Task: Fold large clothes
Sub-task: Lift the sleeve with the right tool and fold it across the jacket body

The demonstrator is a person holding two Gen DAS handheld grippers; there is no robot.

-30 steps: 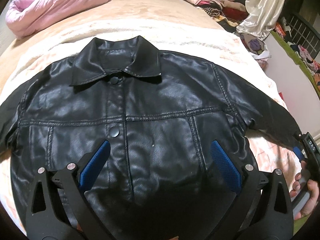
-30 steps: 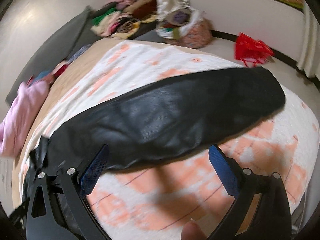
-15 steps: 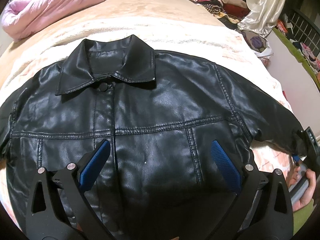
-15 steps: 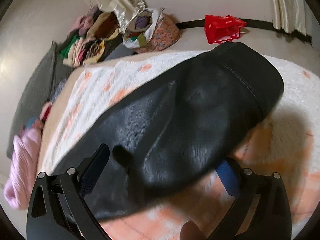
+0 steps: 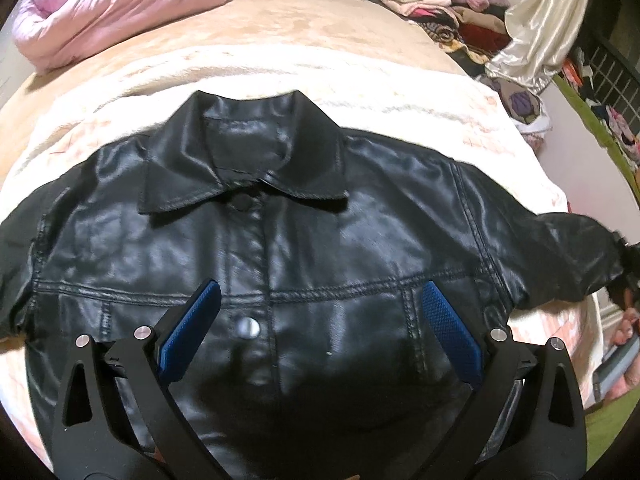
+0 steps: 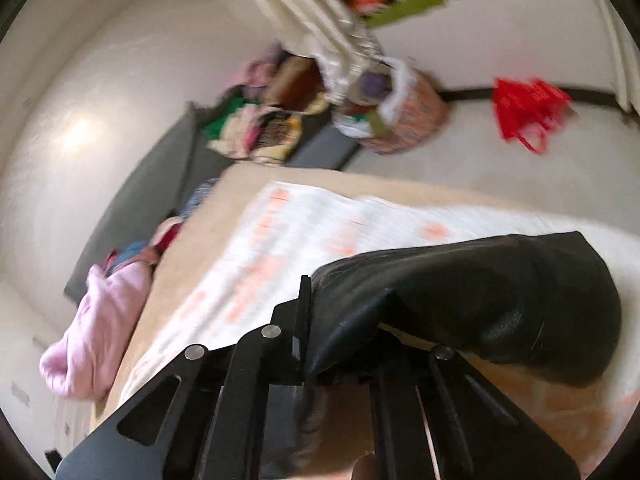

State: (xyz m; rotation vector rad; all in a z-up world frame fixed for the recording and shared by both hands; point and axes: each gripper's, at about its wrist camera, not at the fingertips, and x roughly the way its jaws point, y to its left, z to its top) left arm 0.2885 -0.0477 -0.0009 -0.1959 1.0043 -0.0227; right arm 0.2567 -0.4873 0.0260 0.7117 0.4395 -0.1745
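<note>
I am looking at one black leather jacket (image 5: 280, 272) lying front-up across the middle of the left wrist frame, on a bed covered with a white-and-orange blanket (image 5: 360, 92); its collar is pointing toward the top of the frame. My left hand-held gripper (image 5: 320, 324) is hovering over the jacket's lower front with its two blue pads spread wide and nothing between them. My right hand-held gripper (image 6: 310, 328) has just been closing, and in the right wrist frame it is pinching the jacket's sleeve (image 6: 500, 304), which is bulging up across the lower right. Around the bed I am counting one pink quilt (image 5: 116, 8) at upper left, one pile of folded clothes (image 5: 440, 4) at upper right, one basket (image 6: 404, 120) and one red bag (image 6: 524, 108) on the floor.
</note>
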